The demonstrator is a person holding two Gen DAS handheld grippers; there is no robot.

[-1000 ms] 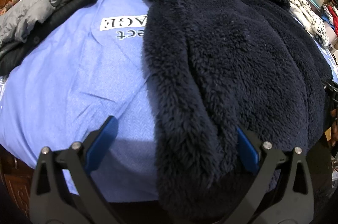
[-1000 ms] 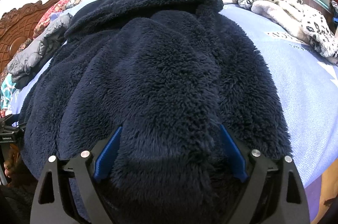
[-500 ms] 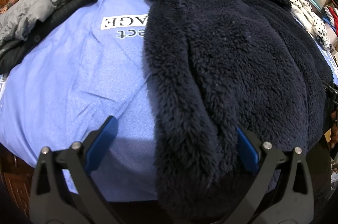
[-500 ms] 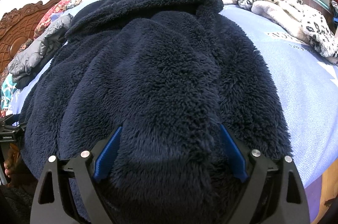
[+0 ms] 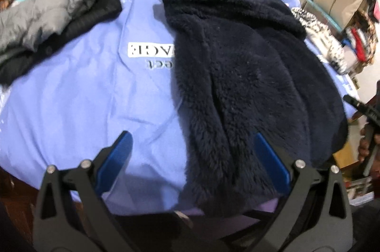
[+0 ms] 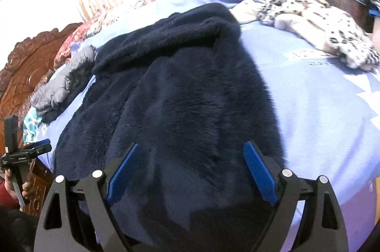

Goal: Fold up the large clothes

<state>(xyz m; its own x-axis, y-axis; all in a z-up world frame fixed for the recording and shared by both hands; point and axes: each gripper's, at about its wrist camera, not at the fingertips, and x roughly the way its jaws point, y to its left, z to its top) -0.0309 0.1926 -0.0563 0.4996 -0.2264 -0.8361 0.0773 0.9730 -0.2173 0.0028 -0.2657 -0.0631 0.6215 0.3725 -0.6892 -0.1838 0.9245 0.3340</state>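
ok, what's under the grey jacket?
The grey jacket lies on a black garment, both on the blue sheet. How far the black garment extends underneath is hidden.

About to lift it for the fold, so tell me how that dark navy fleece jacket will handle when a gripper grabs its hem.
The navy fleece jacket lies in soft rolls on the blue sheet, so it will probably sag and drape, not hold shape. Its thick pile looks grippy rather than slippery. The bulk suggests some weight; one pinch by the right gripper may drag the rest.

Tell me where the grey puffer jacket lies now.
In the left wrist view the grey puffer jacket lies at the upper left on the blue sheet, atop a black garment, left of the navy fleece.
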